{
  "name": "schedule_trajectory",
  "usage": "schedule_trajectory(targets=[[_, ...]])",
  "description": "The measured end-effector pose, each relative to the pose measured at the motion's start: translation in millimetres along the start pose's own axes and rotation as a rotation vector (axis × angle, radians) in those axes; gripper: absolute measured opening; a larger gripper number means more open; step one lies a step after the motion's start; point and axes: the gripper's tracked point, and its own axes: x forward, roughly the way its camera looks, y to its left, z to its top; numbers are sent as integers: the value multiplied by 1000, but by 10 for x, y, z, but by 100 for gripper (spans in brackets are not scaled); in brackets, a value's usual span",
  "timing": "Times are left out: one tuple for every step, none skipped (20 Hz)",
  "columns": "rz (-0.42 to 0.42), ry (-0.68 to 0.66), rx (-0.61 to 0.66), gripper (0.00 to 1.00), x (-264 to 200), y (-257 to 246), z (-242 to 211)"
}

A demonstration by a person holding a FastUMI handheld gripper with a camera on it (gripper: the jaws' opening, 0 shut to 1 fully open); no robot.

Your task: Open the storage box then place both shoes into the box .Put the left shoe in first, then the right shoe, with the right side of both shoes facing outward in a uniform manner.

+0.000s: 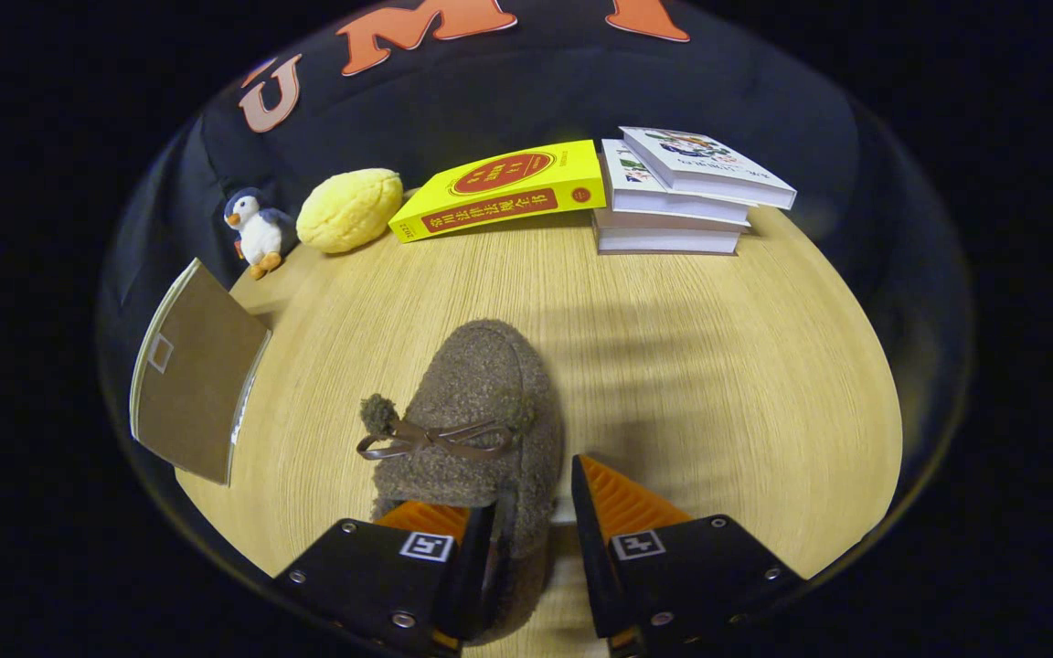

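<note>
Fuzzy brown shoe (pixel 481 411) on desk (pixel 718 366), heel wall between parted fingers (pixel 531 548), toe beyond. Grip unconfirmed. Step, judged: picking up shoe. Next: close, lift, carry toward box lid (pixel 197 370), left.

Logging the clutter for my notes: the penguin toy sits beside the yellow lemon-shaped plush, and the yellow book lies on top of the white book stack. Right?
Not quite. In the gripper view the yellow book lies on the table beside the white book stack, not on top of it. The penguin toy does sit beside the lemon-shaped plush.
</note>
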Motion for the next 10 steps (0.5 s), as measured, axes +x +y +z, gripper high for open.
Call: schedule_trajectory(targets=[[-11,-1,15,36,12,-6,-9],[-24,-5,25,31,16,-27,6],[-37,-3,34,24,11,-48,10],[-50,-4,51,19,-10,-61,15],[-53,-3,68,11,-37,-60,25],[-44,-3,93,8,-93,-14,34],[-32,-11,115,4,-159,49,73],[-30,-23,125,4,-232,105,121],[-35,-34,124,4,-314,165,173],[-38,-43,118,4,-394,241,227]])
